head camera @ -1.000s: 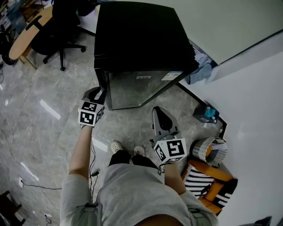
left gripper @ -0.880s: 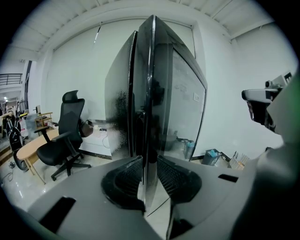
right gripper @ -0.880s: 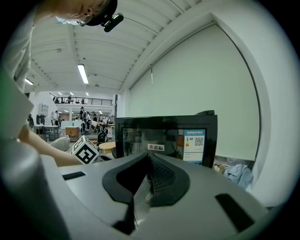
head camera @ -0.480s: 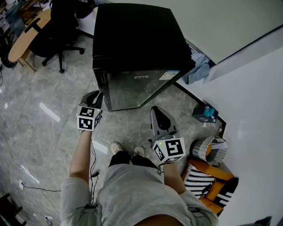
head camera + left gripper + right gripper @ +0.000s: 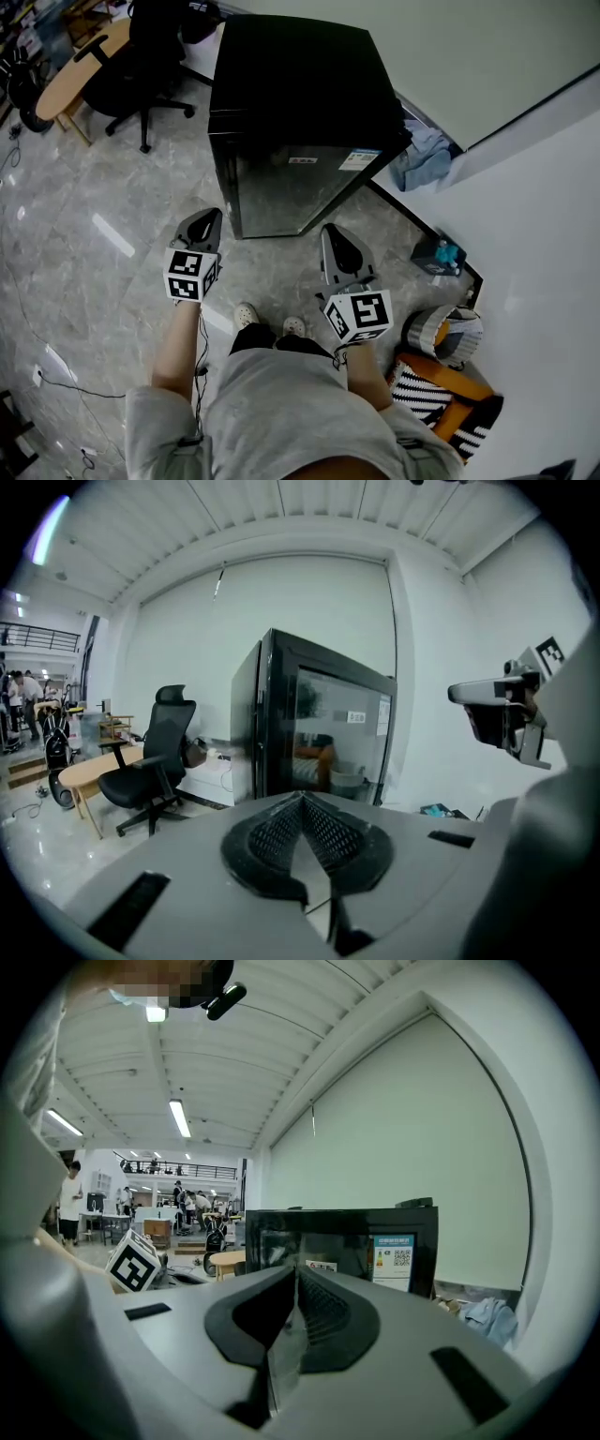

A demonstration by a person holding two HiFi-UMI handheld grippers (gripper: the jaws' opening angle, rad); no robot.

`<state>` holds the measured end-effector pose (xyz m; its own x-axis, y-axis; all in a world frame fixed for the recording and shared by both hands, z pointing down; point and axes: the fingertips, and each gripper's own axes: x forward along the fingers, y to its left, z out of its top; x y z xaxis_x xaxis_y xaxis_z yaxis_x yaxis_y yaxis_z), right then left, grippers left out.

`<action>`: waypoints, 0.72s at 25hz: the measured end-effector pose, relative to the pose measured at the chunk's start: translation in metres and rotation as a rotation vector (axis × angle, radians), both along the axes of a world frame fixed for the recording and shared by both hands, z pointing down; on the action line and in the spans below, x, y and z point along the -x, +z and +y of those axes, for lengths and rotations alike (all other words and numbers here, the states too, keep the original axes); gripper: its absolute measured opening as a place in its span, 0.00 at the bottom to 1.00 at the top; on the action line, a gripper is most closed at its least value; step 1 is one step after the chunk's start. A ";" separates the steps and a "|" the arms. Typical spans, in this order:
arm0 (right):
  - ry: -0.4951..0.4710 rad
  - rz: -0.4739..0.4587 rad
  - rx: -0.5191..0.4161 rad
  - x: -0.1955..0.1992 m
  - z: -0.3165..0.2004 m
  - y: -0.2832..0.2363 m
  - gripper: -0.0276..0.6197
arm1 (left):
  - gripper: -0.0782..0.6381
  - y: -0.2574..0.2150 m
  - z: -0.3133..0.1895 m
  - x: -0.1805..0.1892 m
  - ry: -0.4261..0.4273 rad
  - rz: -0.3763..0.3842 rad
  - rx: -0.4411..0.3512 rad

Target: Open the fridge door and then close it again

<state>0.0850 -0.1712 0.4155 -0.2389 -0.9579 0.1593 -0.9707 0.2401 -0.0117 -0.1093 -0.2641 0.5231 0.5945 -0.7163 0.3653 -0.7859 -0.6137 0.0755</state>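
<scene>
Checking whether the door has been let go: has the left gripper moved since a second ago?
Yes. The left gripper has drawn back from the fridge's left front edge toward the person's shoes, and its jaws have just closed, empty.

Shiny grey marble floor (image 5: 84,187), white walls (image 5: 487,56); a black office chair (image 5: 141,61) is parked by a wooden table (image 5: 77,75).

Seen from the head view, a black office chair (image 5: 141,66) stands near 11 o'clock on the grey marble floor (image 5: 84,244), beside a wooden table (image 5: 80,70). A blue cloth (image 5: 424,157) lies at 2 o'clock, a small teal box (image 5: 441,255) at 3 o'clock, and a black-and-white striped cushion (image 5: 431,398) at 5 o'clock.
</scene>
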 end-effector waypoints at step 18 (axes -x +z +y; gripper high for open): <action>-0.080 -0.021 -0.084 -0.020 0.052 -0.032 0.08 | 0.13 -0.095 0.105 -0.005 -0.124 0.119 -0.199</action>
<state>0.1046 -0.1191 0.3831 -0.3172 -0.9455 0.0732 -0.9483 0.3174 -0.0085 -0.1045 -0.1589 0.4283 0.5282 -0.8370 0.1430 -0.8488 -0.5255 0.0590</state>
